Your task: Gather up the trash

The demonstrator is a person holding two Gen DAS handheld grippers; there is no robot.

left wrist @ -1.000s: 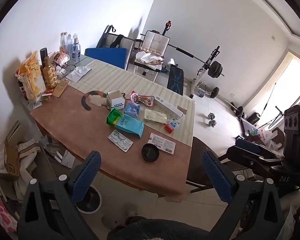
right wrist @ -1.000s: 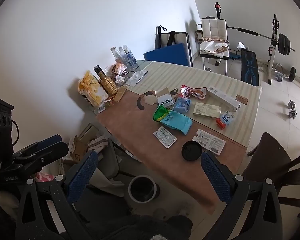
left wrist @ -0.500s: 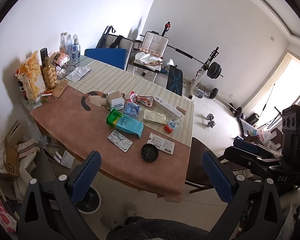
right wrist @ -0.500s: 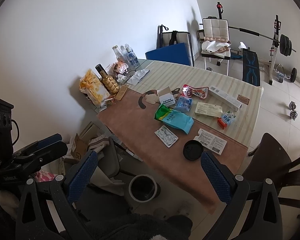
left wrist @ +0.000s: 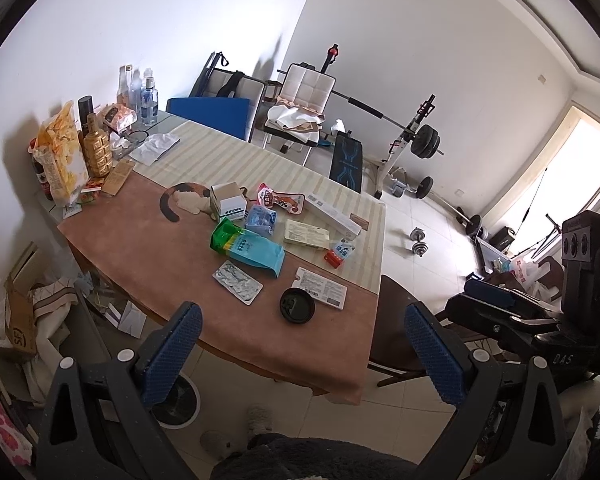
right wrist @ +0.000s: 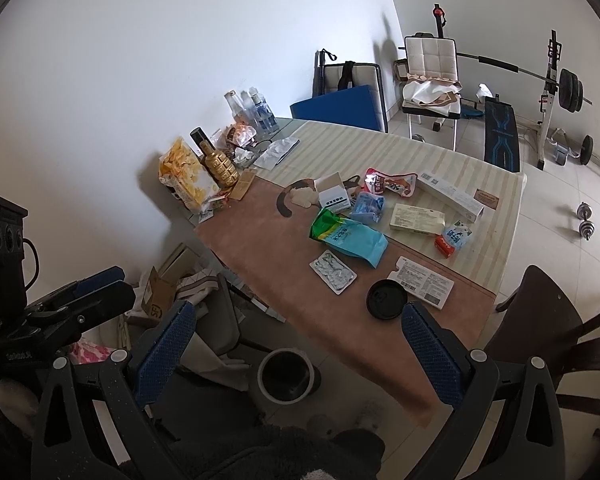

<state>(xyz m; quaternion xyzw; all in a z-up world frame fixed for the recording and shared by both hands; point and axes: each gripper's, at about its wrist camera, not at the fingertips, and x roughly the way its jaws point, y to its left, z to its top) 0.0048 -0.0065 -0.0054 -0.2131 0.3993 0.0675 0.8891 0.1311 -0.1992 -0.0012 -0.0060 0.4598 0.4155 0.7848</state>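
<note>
Wrappers and a black lid (right wrist: pixel 385 301) litter the table (left wrist: pixel 148 248); both grippers hover short of it, jaws spread, empty.

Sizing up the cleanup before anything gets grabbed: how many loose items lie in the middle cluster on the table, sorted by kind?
Soft pouches and wrappers: 4 (green-blue bag, small blue packet, pink pouch, red-blue wrapper)
Boxes: 3
Blister pack: 1
Flat paper card: 1
Black lid: 1
Total: 10
</note>
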